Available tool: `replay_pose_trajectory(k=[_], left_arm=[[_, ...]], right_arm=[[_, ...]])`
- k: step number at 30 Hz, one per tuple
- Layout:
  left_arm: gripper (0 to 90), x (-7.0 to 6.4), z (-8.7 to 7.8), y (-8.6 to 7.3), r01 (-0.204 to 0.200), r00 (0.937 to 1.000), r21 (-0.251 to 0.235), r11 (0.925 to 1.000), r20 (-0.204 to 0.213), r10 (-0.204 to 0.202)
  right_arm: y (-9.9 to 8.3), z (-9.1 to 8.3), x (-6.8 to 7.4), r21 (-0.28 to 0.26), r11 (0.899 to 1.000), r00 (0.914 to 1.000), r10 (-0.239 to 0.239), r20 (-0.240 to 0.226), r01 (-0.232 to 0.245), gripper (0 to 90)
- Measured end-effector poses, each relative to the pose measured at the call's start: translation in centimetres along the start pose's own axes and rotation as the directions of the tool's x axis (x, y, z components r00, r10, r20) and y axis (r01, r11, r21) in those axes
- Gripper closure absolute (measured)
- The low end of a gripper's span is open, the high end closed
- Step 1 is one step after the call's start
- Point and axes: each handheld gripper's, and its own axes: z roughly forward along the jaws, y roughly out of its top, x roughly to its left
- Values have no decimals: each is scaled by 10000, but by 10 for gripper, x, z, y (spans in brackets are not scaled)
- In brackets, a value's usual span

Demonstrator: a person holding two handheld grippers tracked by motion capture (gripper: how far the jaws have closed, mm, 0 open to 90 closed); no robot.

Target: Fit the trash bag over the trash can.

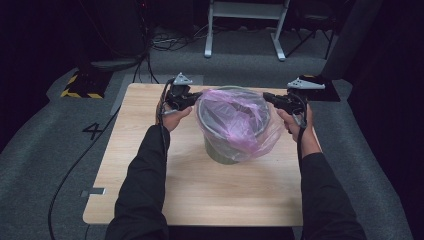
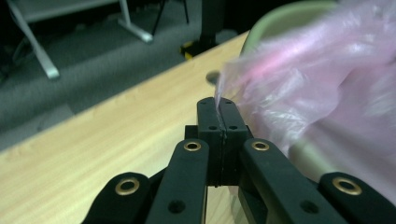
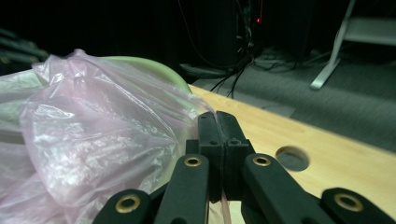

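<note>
Pink bag (image 1: 235,120) drapes over green bin (image 1: 220,150), centre frame on bench (image 1: 200,190). Left gripper (image 1: 192,97) and right gripper (image 1: 270,97): fingers closed, each pinching the bag's edge at opposite sides.

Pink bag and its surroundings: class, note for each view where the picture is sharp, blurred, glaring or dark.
High view: wooden table evenly lit, room behind dark, bag shows soft sheen. Left gripper view: jaws sharp, bag blurred and washed pale by glare, bin rim soft. Right gripper view: bag fairly crisp with glossy highlights, background dim.
</note>
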Motion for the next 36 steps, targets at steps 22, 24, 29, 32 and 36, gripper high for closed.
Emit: replay_pose_trajectory(k=[22, 24, 29, 32, 36], left_arm=[[897, 6, 44, -41, 1258, 9901, 1157, 9853, 480, -1321], [897, 7, 44, -48, 1291, 9901, 1189, 9845, 396, -1346], [892, 8, 39, -60, 1243, 9904, 1216, 9848, 455, -1307], [872, 10, 35, -66, 1192, 9916, 1211, 9855, 348, -1242], [837, 10, 28, -77, 1208, 9915, 1133, 9862, 351, -1254]], right_arm=[[-47, 29, -23, 1180, 9854, 9924, 1207, 252, -1229, 900], [-53, 30, -24, 1296, 9838, 9922, 1214, 279, -1240, 900], [-66, 27, -24, 1398, 9824, 9922, 1221, 235, -1242, 899], [-72, 26, -23, 1411, 9828, 9929, 1167, 243, -1190, 896], [-76, 21, -23, 1358, 9838, 9931, 1138, 285, -1166, 888]])
